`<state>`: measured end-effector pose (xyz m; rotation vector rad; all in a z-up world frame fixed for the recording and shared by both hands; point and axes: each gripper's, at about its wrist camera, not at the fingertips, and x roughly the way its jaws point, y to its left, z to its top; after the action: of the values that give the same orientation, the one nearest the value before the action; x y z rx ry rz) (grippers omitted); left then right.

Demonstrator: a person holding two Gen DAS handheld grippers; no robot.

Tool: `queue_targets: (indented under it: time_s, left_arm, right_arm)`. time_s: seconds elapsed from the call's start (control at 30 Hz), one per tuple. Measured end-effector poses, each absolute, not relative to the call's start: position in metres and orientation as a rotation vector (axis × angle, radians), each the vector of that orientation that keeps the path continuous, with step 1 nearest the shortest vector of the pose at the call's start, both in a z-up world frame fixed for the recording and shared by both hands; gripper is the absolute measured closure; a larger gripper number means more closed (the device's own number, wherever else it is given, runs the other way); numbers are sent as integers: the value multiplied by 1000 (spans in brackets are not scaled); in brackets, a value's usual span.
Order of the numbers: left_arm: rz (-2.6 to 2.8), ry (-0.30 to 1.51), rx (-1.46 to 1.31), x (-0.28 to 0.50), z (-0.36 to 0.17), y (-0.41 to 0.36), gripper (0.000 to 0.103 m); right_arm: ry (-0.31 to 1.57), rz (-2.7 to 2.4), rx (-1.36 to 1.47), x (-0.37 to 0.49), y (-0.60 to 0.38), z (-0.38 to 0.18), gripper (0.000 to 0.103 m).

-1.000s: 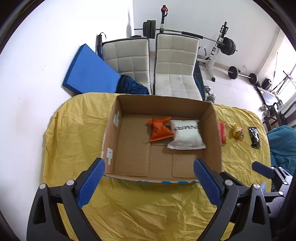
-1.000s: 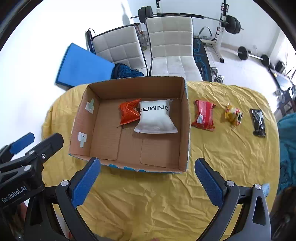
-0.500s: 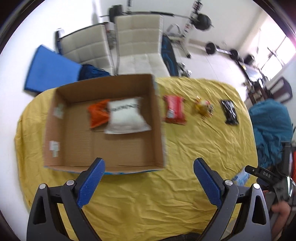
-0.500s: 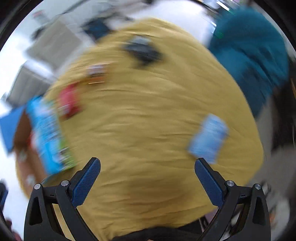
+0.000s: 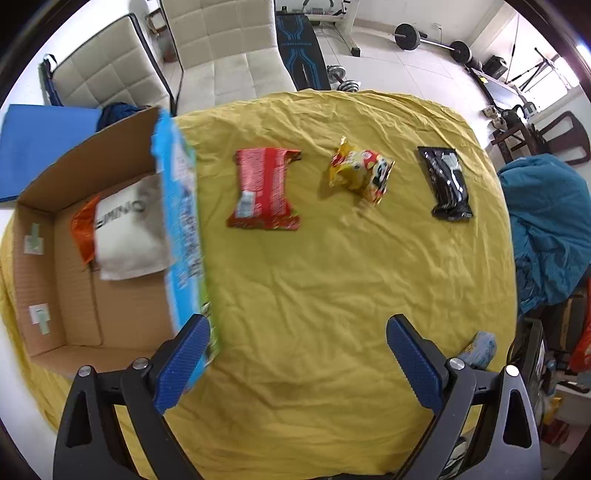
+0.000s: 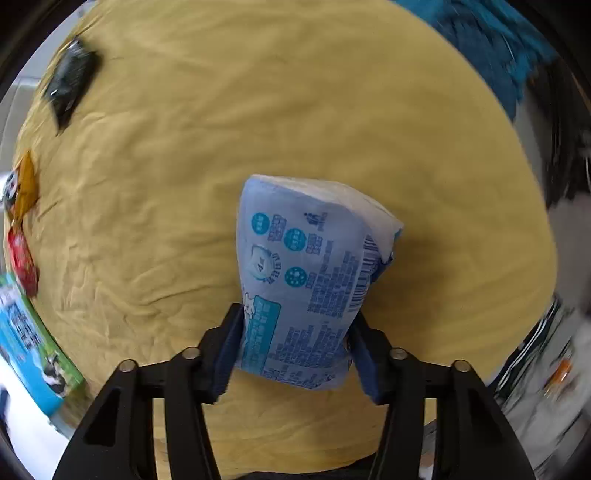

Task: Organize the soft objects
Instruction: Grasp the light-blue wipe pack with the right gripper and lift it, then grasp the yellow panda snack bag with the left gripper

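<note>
Btwn R gripper (image 6: pixel 293 349) fingers: blue tissue pack (image 6: pixel 308 284), long axis pointing away

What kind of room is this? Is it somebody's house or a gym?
Probably a room in a home that doubles as a gym. Barbell weights and a blue workout bench stand on the tiled floor, beside two padded chairs and a table under a yellow cloth.

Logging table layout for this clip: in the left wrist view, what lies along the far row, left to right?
Cardboard box → red snack packet → yellow snack packet → black packet.
</note>
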<state>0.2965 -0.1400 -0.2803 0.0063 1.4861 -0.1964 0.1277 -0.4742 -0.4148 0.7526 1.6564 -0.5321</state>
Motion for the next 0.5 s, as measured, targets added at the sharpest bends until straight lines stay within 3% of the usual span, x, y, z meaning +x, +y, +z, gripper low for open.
queue_targets:
  time_s: [0.3, 0.5]
  left_arm:
    - [-193, 1650, -333, 389, -328, -165, 5]
    - [-168, 1675, -177, 449, -367, -209, 5]
  right_arm:
    - [1606, -325, 417, 225, -466, -383, 52]
    - [1635, -280, 341, 284, -477, -397, 52]
